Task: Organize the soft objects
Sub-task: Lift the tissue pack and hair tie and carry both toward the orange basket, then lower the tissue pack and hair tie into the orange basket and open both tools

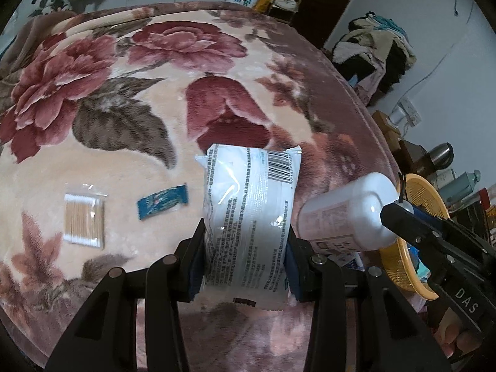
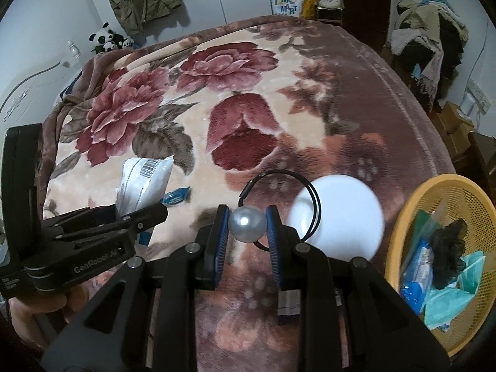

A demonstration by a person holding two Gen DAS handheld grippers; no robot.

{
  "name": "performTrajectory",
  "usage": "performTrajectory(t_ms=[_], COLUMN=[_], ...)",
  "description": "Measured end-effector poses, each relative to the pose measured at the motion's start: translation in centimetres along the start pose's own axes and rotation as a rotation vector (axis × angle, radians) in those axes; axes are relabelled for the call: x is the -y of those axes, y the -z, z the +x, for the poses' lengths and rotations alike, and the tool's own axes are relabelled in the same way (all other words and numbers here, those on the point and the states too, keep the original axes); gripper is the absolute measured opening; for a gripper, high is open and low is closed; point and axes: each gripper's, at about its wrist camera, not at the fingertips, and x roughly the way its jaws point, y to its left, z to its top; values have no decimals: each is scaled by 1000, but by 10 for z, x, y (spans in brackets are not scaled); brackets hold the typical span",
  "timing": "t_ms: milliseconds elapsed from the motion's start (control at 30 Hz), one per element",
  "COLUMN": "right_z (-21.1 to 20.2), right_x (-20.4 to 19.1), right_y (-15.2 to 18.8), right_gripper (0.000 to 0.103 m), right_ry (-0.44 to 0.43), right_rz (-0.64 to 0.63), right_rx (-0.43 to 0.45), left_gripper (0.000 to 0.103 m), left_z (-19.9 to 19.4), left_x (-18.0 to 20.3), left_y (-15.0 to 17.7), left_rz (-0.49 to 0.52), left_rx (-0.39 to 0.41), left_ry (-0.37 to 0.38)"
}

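My left gripper (image 1: pixel 246 232) is shut on a white plastic packet (image 1: pixel 251 204) with a barcode, held above the floral blanket (image 1: pixel 130 117). In the right wrist view the same packet (image 2: pixel 145 183) sticks out of the left gripper (image 2: pixel 155 214) at the left. My right gripper (image 2: pixel 248 214) is shut on the pearl ball (image 2: pixel 248 224) of a black hair tie (image 2: pixel 314 198), whose loop hangs in front. A white bottle (image 1: pixel 347 214) lies beside the right gripper (image 1: pixel 400 214). In the right wrist view the bottle (image 2: pixel 341 217) shows end-on behind the loop.
A yellow mesh basket (image 2: pixel 434 192) at the bed's right edge holds green masks, blue packs and a black item. A cotton swab pack (image 1: pixel 83 220) and a blue sachet (image 1: pixel 162 201) lie on the blanket. Clothes are piled at the back right.
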Motion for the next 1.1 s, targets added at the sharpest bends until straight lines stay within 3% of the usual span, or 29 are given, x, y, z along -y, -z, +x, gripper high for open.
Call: performTrajectory(t_ms=[500,1100], right_z=[-24,-49], right_x=[44,129], right_y=[7,31], right_gripper=[25,25], right_ry=[47,129], right_rz=[57,197], right_rx=[36,55], left_gripper=[44,44], left_z=[5,22], left_x=[59,155], left_y=[-3,4], left_rz=[85,243], left_rx=[-9,-47], left_ry=[48,107])
